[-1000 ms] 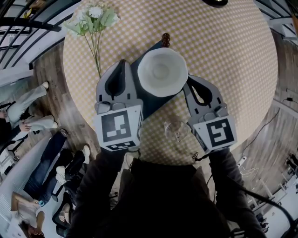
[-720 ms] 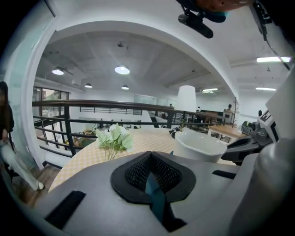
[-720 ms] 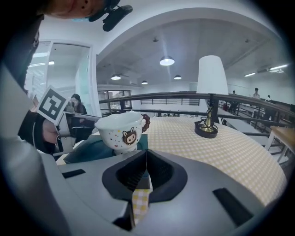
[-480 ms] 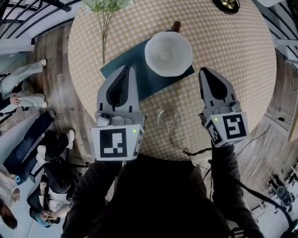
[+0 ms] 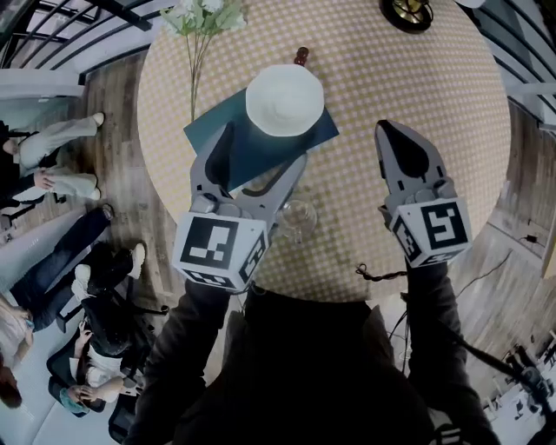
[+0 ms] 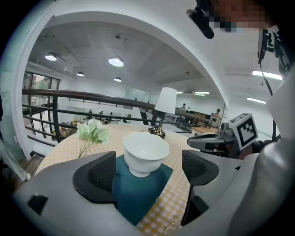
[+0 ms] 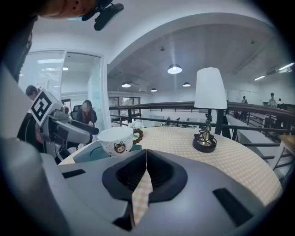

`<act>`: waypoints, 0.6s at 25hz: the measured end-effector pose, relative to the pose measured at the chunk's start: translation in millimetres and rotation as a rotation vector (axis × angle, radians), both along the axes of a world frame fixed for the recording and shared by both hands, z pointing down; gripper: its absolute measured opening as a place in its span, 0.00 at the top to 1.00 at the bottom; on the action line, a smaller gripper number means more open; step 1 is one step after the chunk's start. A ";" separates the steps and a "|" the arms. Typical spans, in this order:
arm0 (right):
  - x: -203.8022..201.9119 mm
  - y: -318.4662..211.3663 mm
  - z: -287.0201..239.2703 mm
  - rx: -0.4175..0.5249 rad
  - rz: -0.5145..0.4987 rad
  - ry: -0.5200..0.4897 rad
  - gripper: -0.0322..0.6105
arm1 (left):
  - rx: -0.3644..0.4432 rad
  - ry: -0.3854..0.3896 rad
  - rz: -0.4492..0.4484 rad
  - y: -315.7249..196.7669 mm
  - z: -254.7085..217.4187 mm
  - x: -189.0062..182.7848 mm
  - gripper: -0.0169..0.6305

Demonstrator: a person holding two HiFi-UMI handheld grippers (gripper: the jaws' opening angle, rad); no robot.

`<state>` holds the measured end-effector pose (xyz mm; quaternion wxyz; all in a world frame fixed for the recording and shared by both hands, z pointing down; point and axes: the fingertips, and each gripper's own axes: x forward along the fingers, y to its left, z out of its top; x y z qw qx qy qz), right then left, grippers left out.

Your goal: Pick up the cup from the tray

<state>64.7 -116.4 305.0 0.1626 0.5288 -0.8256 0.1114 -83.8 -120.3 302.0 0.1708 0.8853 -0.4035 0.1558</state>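
Observation:
A white cup (image 5: 285,100) with a brown handle stands on a dark teal tray (image 5: 213,130) on the round checked table. In the right gripper view the cup (image 7: 116,140) shows a small pig picture. My left gripper (image 5: 265,145) hovers over the tray's near part; its jaws have just been opening and stand wide apart. The cup (image 6: 146,152) sits just beyond its fingertips (image 6: 99,175), untouched, with nothing between them. My right gripper (image 5: 388,130) is shut and empty, to the right of the tray above bare tablecloth.
A clear glass (image 5: 295,219) stands near the table's front edge, just right of the left gripper's body. White flowers (image 5: 204,17) lie at the far left, and a lamp (image 7: 209,110) stands at the far right. People sit on the floor left of the table.
The left gripper's jaws went from shut to wide open over the tray's near part. The cup and tray stay in place. The right gripper stays shut.

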 end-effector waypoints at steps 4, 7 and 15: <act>-9.8 -25.7 9.3 -0.015 -0.045 0.035 0.94 | -0.039 0.000 -0.041 -4.3 10.5 -1.0 0.29; -23.2 -48.2 17.1 -0.018 -0.121 0.032 0.94 | -0.069 0.082 -0.142 -18.7 9.7 -20.5 0.29; -47.9 -78.8 16.5 0.018 -0.656 0.107 0.94 | -0.026 0.072 -0.079 -16.0 -0.6 -19.3 0.30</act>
